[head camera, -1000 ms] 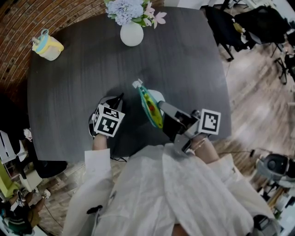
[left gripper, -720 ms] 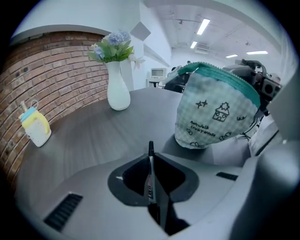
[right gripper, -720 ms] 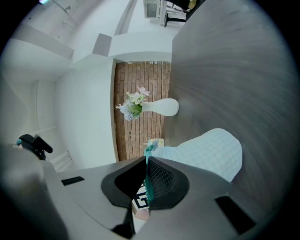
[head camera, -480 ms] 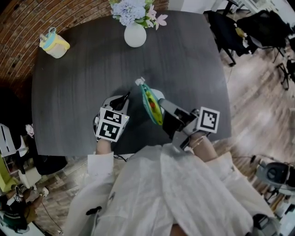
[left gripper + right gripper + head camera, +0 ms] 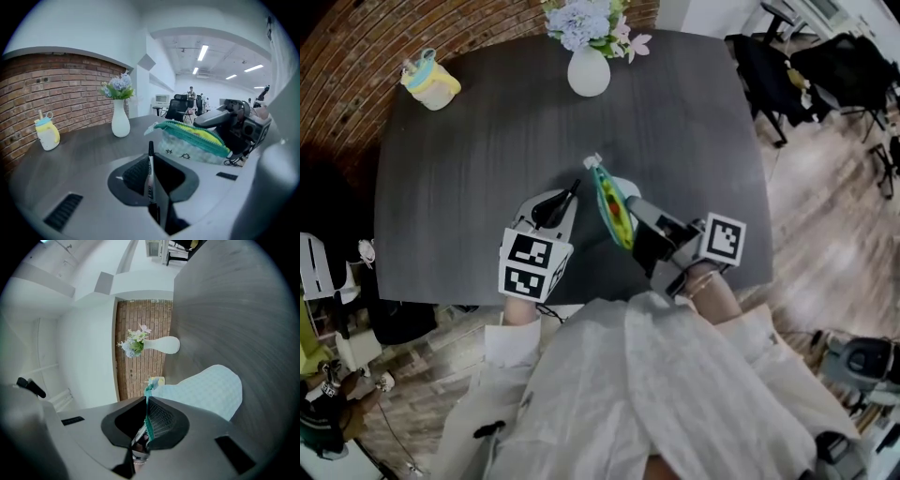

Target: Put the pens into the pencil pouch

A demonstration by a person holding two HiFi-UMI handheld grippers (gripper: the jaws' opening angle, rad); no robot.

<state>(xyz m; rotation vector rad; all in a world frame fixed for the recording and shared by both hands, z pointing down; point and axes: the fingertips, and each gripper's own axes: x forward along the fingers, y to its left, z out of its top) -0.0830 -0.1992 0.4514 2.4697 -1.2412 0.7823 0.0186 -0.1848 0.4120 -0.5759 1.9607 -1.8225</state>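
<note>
Lifted since a second ago, my left gripper is clamped on a black pen, tip toward 1 o'clock. At its 3 o'clock, my right gripper pinches the pencil pouch by its teal zipper edge, over the table.

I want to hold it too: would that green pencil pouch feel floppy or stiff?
Probably floppy: the pencil pouch looks like soft fabric, and its side bulges below the zip edge that the right claw pinches. It is likely light too, since that one thin pinch holds it up on edge.
</note>
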